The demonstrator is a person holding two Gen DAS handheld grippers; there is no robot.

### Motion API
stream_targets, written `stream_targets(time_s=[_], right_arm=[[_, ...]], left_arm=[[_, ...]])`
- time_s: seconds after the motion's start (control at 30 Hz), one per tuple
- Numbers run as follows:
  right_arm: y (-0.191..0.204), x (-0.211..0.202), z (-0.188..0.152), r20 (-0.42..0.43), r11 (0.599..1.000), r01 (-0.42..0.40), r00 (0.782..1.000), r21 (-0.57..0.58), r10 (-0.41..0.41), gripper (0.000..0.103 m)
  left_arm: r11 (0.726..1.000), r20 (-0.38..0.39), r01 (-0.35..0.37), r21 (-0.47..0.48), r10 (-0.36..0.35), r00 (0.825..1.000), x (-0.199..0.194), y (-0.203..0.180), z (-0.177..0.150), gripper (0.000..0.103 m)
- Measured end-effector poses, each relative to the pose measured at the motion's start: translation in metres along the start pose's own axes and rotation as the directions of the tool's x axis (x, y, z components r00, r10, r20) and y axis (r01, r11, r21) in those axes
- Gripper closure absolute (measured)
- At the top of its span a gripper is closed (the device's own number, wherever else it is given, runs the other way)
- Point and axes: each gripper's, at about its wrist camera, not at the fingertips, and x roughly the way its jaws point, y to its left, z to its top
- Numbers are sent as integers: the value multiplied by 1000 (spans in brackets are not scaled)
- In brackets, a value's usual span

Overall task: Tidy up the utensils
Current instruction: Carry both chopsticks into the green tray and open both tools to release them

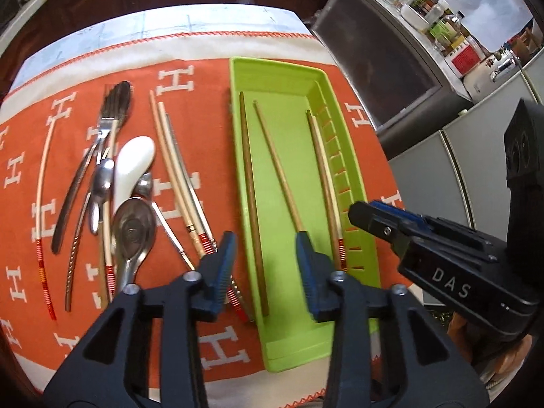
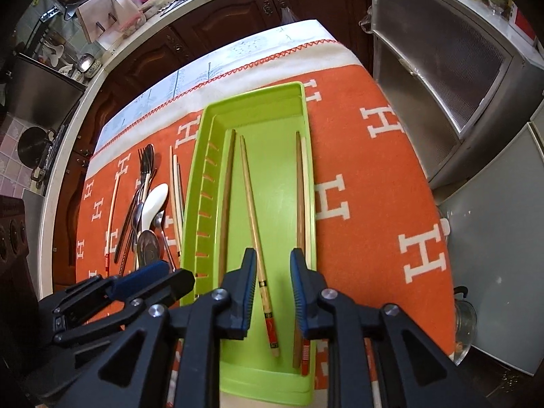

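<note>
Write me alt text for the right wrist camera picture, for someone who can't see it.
The open right claw hangs over a lime green tray holding four chopsticks, none gripped. The tray sits on an orange cloth patterned with white H letters. Left of it lie loose forks, spoons and more chopsticks, with the left claw low at left.

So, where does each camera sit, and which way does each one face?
Left wrist: on the left gripper, looking down at the tray's left edge and loose cutlery; own jaws open, right gripper beside.
Right wrist: on the right gripper, looking down along the tray; jaws open.
Shared: tray, chopsticks, orange cloth.
</note>
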Motion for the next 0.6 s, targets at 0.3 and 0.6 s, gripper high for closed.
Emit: stream_targets(time_s=[0.3,0.6], right_arm=[[8,-4,-21,-9,999,-45,999,-11,45,83],[27,-17,-35,8,997,-55,998,-50,55,83]], left_arm=[[999,33,-47,2,47,998,-25,18,-15,67],[995,73,-92,36,89,993,-54,30,-36,67]])
